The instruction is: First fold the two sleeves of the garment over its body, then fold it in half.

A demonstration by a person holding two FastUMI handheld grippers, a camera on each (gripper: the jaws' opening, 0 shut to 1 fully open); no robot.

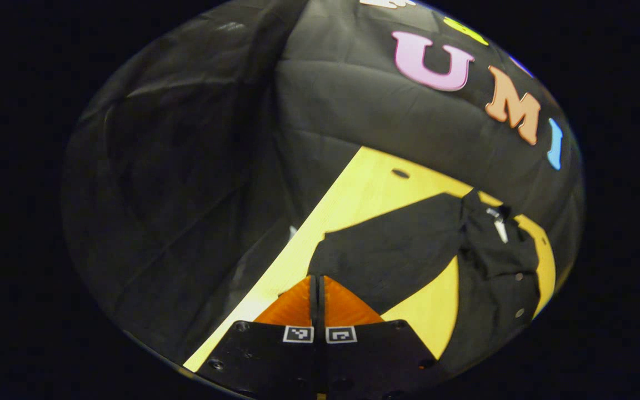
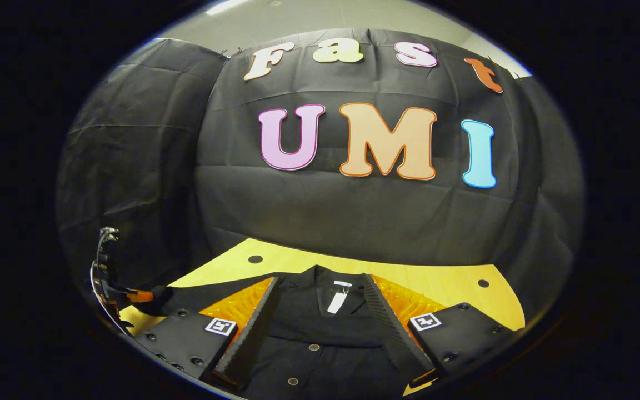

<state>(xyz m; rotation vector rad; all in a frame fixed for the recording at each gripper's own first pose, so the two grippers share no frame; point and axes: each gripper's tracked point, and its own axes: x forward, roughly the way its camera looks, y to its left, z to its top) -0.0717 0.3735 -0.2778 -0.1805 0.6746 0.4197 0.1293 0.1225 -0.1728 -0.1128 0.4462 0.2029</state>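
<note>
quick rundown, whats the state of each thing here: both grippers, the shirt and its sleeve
left hand-held gripper: fingers together at the sleeve's end; whether cloth is pinched between them cannot be told
right hand-held gripper: open, fingers spread over the collar, holding nothing
garment: dark buttoned shirt, lying flat on the table, not yet folded in half
sleeve: stretched out over the table, not yet folded over the body
table: pale wood, bare beyond the collar

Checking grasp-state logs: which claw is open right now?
The right claw: its fingers stand wide apart over the collar of the garment. The left claw has its fingers closed together at the sleeve edge.
</note>
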